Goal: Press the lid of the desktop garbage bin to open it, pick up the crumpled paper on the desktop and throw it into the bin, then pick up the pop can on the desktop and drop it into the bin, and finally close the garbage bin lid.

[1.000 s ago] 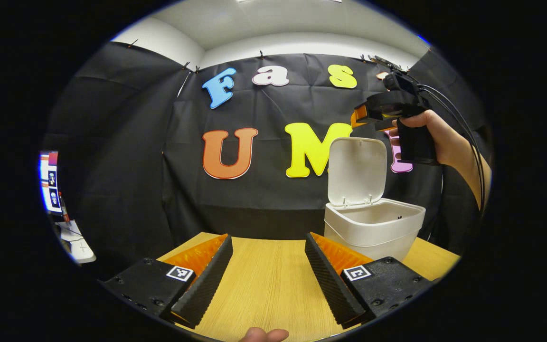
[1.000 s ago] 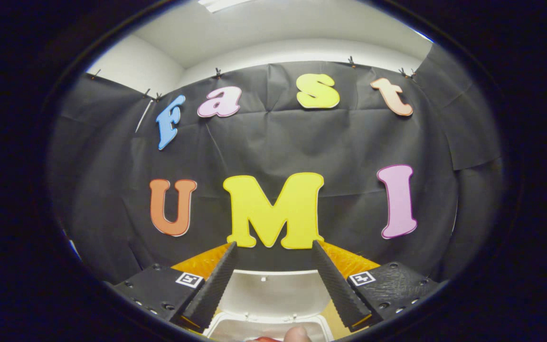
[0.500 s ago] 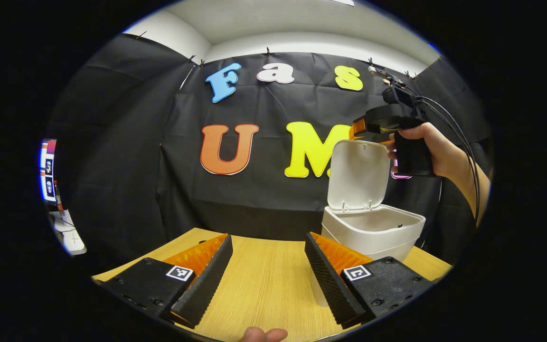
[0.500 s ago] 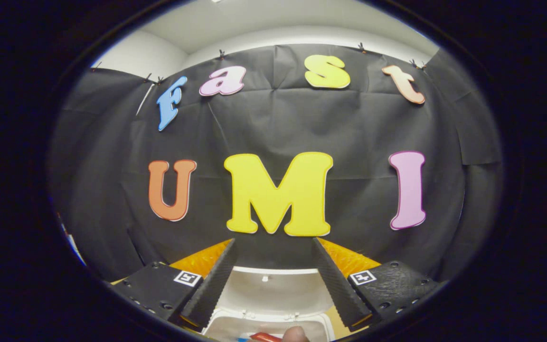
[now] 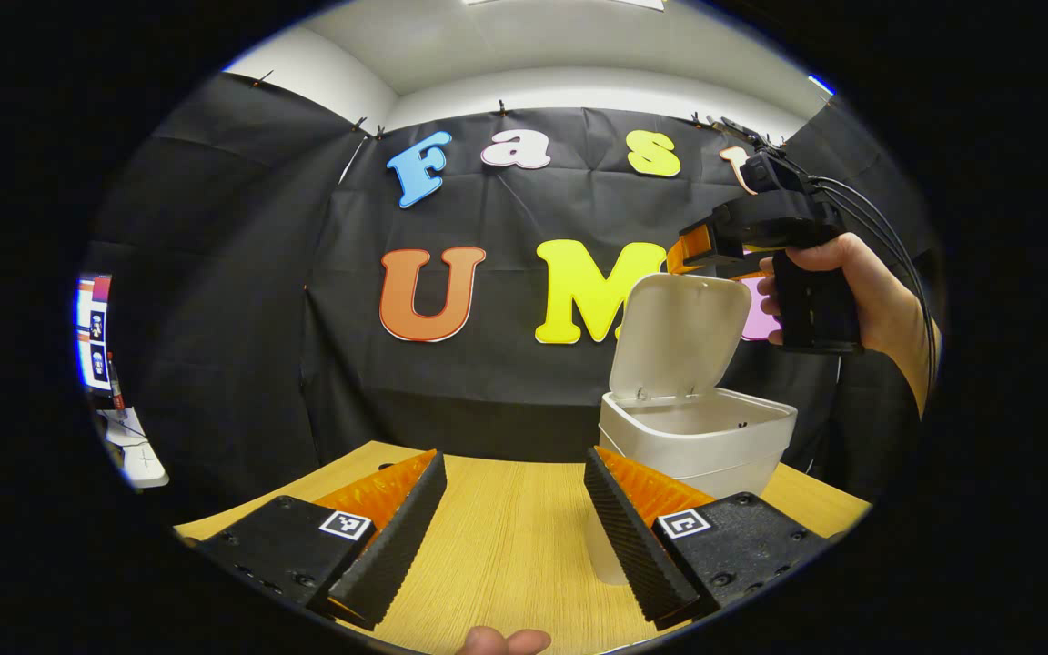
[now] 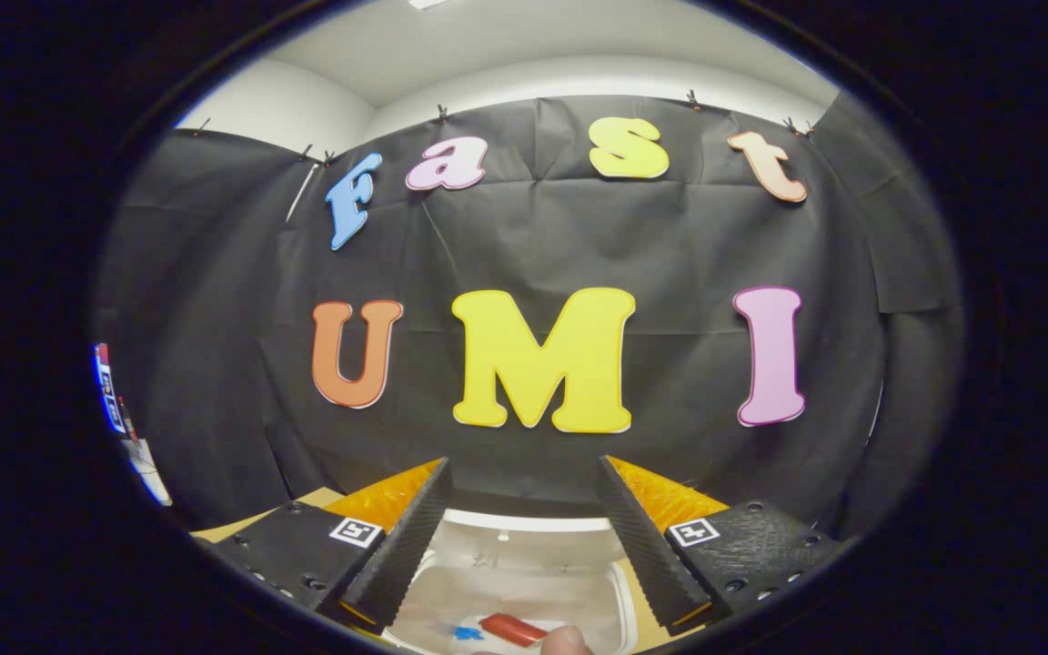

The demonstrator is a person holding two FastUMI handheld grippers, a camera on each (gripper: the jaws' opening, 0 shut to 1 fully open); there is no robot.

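The white garbage bin stands on the wooden table at the right, its lid raised and tilted forward over the opening. A hand holds my right gripper just behind the lid's top edge. In the right gripper view, my right gripper is open, with the lid's rim between its fingers. Below it, a red pop can lies inside the bin beside a small blue patch. My left gripper is open and empty over the table, left of the bin.
Black cloth walls close off the back and both sides. A screen and a white object sit past the table's left edge. Bare wood stretches between my left gripper's fingers and out to the left.
The lid has tipped forward from upright toward the opening, with my right gripper behind its top edge. The right gripper view now looks further into the bin, showing the can.
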